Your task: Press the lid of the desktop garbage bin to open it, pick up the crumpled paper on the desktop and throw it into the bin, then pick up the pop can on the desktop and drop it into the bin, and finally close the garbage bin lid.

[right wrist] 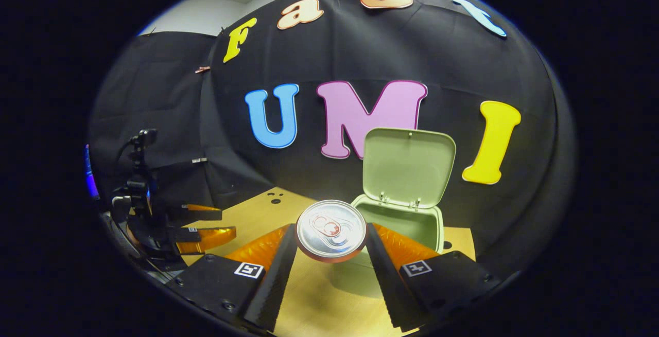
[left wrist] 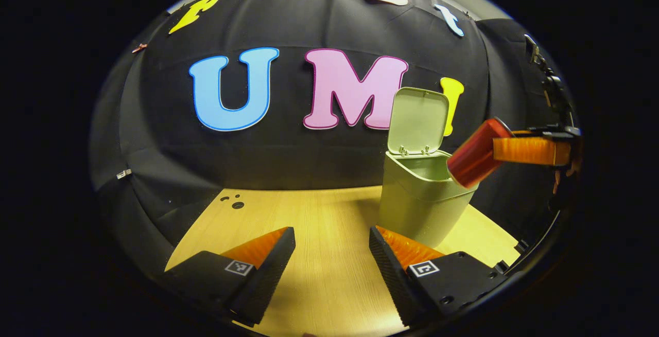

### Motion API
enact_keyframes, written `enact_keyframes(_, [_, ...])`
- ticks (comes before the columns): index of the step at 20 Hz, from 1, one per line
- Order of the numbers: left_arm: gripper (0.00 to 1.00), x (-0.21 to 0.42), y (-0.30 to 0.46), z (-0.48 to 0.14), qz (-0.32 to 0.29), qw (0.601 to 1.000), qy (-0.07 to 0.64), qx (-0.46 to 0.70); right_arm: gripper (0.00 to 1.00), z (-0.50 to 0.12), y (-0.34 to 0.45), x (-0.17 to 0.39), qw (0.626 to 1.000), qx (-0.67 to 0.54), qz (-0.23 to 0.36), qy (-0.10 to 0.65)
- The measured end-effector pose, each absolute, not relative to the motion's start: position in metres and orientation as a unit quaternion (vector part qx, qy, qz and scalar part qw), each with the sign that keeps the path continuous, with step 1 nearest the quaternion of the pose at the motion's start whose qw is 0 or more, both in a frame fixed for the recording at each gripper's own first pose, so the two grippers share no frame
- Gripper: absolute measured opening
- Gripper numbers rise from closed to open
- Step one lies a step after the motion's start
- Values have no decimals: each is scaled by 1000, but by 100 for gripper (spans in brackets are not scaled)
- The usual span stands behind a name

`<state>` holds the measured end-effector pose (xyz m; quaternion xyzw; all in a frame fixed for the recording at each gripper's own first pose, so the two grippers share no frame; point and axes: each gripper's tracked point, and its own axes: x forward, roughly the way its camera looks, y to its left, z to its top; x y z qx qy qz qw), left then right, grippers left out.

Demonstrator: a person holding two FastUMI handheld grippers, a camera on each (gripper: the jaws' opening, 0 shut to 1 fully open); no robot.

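Now the right tool (right wrist: 330, 244) is clamping the pop can (right wrist: 330, 230) beside the bin's (left wrist: 419, 200) open rim. Lower centre, the left tool (left wrist: 332, 249) is hanging apart over bare wooden surface (left wrist: 329, 213).

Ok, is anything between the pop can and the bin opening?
Nothing visible. The lid stands upright at the back, leaving the garbage bin open. The right gripper holds the pop can tilted at the bin's rim. The left gripper is open and apart, low over the desktop.
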<state>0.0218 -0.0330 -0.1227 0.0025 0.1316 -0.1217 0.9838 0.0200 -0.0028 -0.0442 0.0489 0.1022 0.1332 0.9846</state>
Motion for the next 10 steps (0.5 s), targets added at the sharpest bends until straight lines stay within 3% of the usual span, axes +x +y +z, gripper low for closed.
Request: enact_keyframes(10, [94, 14, -17, -126, -101, 985, 137, 0, 82, -57, -29, 70, 990, 40, 89, 106])
